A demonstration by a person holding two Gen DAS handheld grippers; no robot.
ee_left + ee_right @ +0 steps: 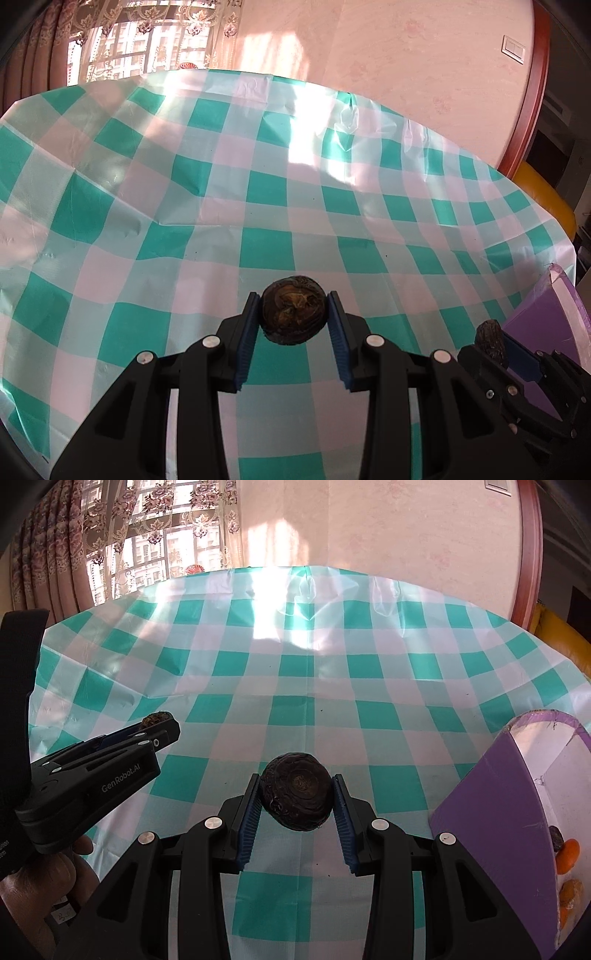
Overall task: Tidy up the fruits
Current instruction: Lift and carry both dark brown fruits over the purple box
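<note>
Black finger arms with blue ribbed pads fill the bottom of both wrist views. Between the pads of my left gripper (pixel 293 314) I hold a dark round fruit (pixel 293 312), brownish and wrinkled on the face turned to the camera, clamped on both sides and lifted clear of the checked tablecloth (pixel 266 206). My right gripper (pixel 297 797) is clamped the same way on a second dark fruit (pixel 297 792), rounder, with ring-like ridges around a small central scar.

From the right wrist view my left gripper shows at the left edge, side on, its fruit peeking above the fingertips, with my left hand (pixel 40 882) under it. From the left wrist view the right gripper sits low at the right edge with its fruit.

To my right stands a purple box (pixel 495 812) with a white inside; at its bottom lie orange fruits (pixel 569 853) and one dark piece just beside them. Both held fruits are outside the box, near its wall, over the teal and white cloth
</note>
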